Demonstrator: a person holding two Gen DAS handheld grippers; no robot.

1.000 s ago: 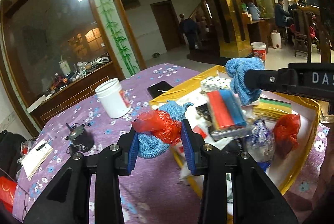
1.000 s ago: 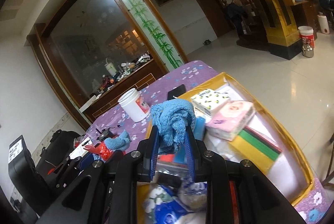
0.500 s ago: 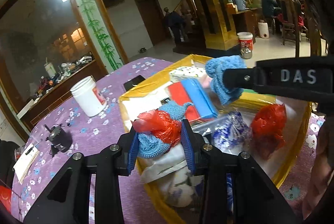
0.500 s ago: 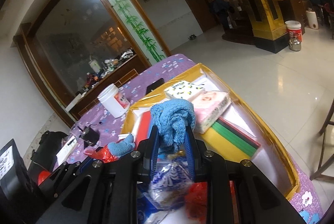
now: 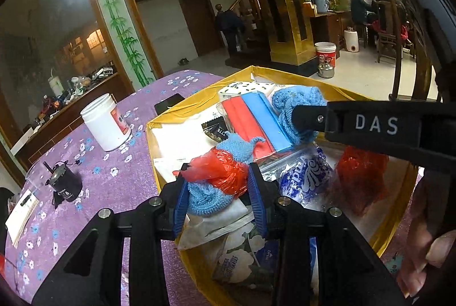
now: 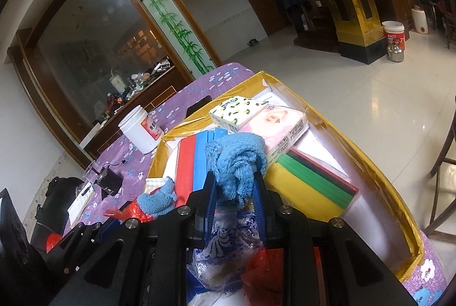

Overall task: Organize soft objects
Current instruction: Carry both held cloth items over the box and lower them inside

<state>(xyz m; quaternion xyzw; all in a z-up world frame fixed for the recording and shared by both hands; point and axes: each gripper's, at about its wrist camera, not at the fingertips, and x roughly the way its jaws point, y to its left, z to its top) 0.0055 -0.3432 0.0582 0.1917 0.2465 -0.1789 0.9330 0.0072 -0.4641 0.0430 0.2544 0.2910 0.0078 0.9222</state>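
Here, left gripper (image 5: 218, 192) clamped on a blue knitted piece wrapped in red plastic (image 5: 219, 177), pinched between blue pads above the yellow box's (image 5: 287, 75) left edge; right gripper (image 6: 235, 186) squeezing a crumpled blue knit cloth (image 6: 236, 160) over mid-box.

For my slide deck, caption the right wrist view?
Right gripper clamps a blue knit above the yellow box of tissue packs.

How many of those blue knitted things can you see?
2. One blue knitted piece sits in the left claw, bundled with red plastic; the other is pinched in the right claw above the yellow box. More may be buried.
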